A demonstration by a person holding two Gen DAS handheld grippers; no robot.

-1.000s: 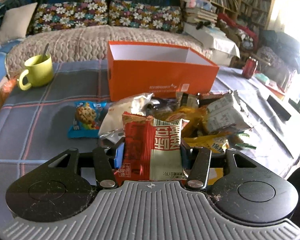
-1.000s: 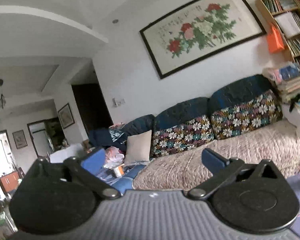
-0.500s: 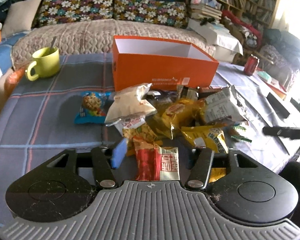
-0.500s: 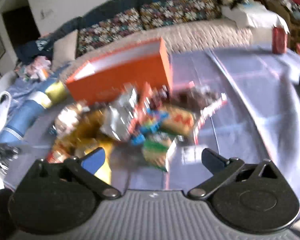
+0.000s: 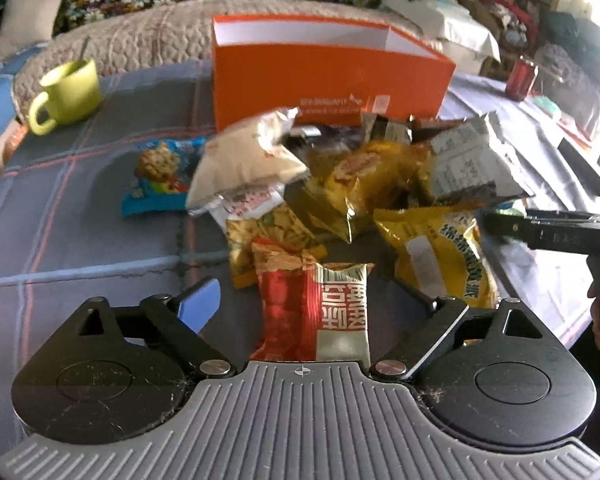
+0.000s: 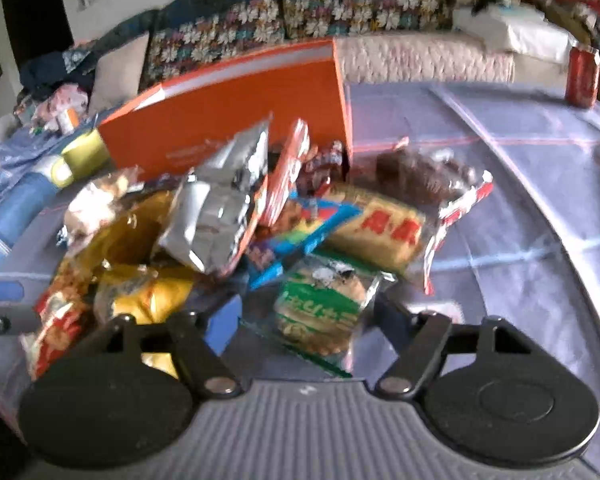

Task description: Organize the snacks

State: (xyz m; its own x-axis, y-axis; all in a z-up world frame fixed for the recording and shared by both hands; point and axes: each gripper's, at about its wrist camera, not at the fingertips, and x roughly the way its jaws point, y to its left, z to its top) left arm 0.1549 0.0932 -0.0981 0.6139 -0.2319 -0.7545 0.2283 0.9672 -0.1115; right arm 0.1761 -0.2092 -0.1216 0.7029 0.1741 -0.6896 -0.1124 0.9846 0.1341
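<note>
**Two grippers over the snack pile, box not yet filled**

The red-and-cream packet (image 5: 314, 312) lies on the table (image 5: 80, 216) at the near edge of the snack heap, between the fingers of the left gripper (image 5: 306, 300). Those fingers are spreading and stand clear of it on both sides, so nothing pinches it. Behind it the yellow bags (image 5: 440, 256), a pale pouch (image 5: 248, 160) and a blue cookie packet (image 5: 160, 168) crowd the middle of the table, with the open orange box (image 5: 328, 76) beyond them toward the far edge; from here its inside looks bare.

The right gripper (image 6: 306, 312) straddles a green biscuit packet (image 6: 320, 308) at the heap's near side. Its fingers are closing, but the pads do not seem to press the packet yet.

The risks, as I judge them: the crinkly wrapper may slide out of a shallow pinch, or the closing fingers may snag the neighbouring blue wrapper (image 6: 300, 236) and drag it along. The green mug (image 5: 66, 94) near the table's left edge and the red can (image 6: 582, 76) at the far right stand well apart from the heap.
</note>
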